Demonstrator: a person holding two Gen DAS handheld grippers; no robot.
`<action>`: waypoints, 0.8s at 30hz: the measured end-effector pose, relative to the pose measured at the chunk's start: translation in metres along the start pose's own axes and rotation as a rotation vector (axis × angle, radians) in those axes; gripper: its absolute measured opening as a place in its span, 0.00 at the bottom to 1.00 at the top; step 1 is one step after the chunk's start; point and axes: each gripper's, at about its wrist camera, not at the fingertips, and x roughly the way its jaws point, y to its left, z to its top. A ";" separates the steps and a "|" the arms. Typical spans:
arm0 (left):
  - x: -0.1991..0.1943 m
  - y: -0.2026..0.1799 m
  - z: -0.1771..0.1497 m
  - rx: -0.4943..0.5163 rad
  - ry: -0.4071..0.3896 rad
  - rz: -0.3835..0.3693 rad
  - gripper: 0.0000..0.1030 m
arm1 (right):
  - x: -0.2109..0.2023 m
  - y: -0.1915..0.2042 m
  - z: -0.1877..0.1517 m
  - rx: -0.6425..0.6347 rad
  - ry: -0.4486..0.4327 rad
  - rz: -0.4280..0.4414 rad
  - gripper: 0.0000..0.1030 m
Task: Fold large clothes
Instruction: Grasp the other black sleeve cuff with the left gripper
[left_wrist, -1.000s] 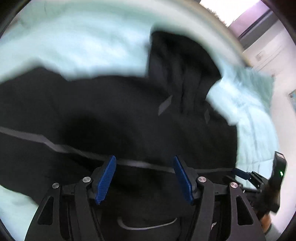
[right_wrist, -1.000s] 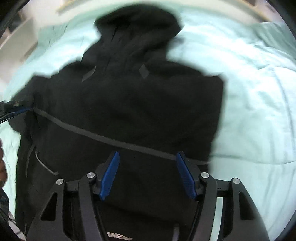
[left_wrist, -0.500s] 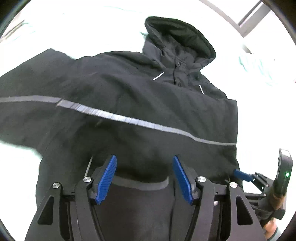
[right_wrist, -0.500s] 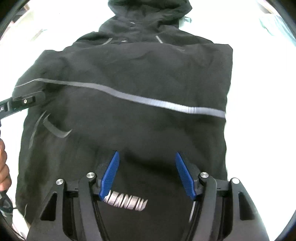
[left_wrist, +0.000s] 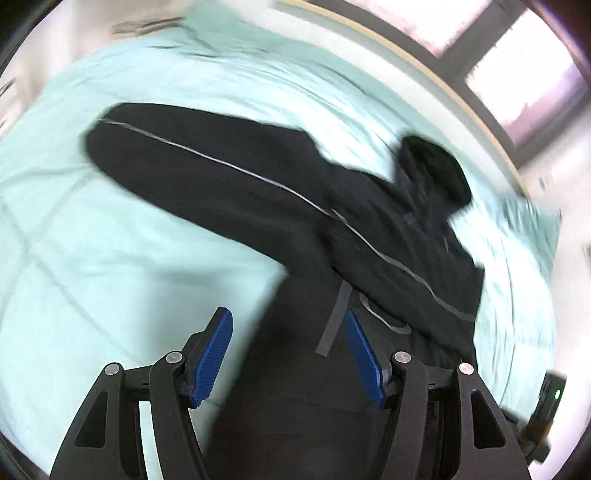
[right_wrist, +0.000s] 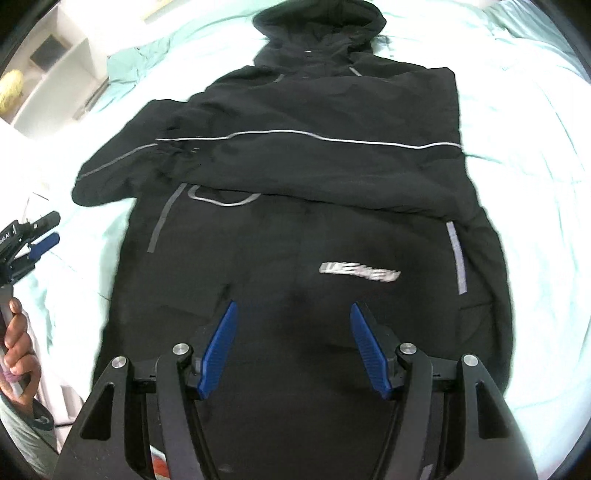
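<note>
A black hooded jacket with grey reflective stripes lies flat on a pale green bed, hood at the far end. Its right sleeve is folded across the chest; its left sleeve sticks out to the left. My left gripper is open and empty above the jacket's lower left edge; it also shows at the left of the right wrist view. My right gripper is open and empty above the jacket's hem, below the white logo.
The pale green quilt surrounds the jacket. A window and wooden ledge lie beyond the bed. White shelves stand at the far left. A hand holds the left gripper's handle.
Both grippers have pulled back and up from the jacket. The left view has swung left, so the outstretched sleeve and bed now show. Both stay open.
</note>
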 end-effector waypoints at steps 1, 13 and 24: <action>-0.005 0.015 0.008 -0.017 -0.013 0.008 0.63 | -0.002 0.010 -0.002 0.001 -0.006 -0.001 0.65; -0.025 0.201 0.120 -0.218 -0.120 0.012 0.64 | 0.021 0.111 -0.007 0.004 0.014 -0.073 0.65; 0.086 0.291 0.190 -0.342 -0.005 0.009 0.64 | 0.042 0.118 0.005 0.076 0.078 -0.172 0.65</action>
